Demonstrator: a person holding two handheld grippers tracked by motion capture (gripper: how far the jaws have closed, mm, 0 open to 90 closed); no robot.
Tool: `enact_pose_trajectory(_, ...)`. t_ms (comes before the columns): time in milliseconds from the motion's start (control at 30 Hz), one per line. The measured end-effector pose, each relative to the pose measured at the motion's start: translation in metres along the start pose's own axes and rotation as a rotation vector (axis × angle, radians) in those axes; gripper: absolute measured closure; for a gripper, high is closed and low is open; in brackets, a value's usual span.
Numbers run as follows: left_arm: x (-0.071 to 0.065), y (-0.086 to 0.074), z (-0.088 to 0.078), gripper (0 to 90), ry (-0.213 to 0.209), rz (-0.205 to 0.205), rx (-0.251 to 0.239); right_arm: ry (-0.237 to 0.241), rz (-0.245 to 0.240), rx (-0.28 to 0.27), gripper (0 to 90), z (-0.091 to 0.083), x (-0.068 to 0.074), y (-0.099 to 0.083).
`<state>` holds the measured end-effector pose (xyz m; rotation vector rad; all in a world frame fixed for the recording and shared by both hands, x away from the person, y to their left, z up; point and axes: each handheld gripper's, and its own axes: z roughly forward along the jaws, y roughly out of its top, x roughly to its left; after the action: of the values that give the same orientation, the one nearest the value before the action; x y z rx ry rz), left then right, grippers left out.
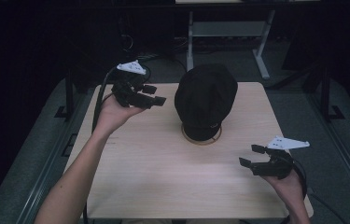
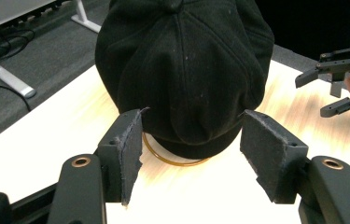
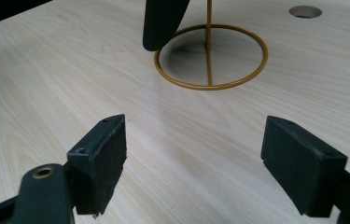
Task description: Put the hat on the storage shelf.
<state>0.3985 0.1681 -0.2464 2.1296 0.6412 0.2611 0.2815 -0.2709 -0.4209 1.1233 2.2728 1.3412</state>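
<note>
Two hand-held grippers flank the cap [image 1: 205, 100]: the left one [image 1: 156, 94] hangs with jaws spread, near the cap's far-left side, aimed at it. The cap sits mid-worktop [image 1: 154, 177] on a gold wire stand [image 3: 210, 56]. The right one [image 1: 252, 156], well apart toward the near edge, is spread too and empty — likely an approach, with closing in on the cap next.

I see two matching handheld units. The left gripper [image 1: 156, 94] and right gripper [image 1: 252, 156] are black throughout, each built of jointed link arms. Each carries a grey three-cornered plate [image 1: 131, 67] on top. A black cable [image 1: 99, 95] trails from the left unit. In the left gripper view, brass-coloured pivot bushings [image 2: 80, 162] sit in the links; the jaws end in rectangular blocks with dark, frayed-edged pads [image 2: 133, 149]. My forearms [image 1: 74, 182] are bare, without sleeves.
</note>
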Motion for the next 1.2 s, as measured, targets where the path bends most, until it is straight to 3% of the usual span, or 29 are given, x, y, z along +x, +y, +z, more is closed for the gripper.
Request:
enact_pose_trajectory(733, 0.002, -0.058, -0.028, 37.2, 0.024, -0.071, -0.032, 0.005, 0.001, -0.002, 21.7, 0.001, 0.001, 0.002)
enact_pose_trajectory(1200, -0.004, -0.092, -0.041, 36.1, 0.046, -0.089, -0.041, 0.01, -0.004, 0.012, 21.7, 0.003, 0.004, 0.003)
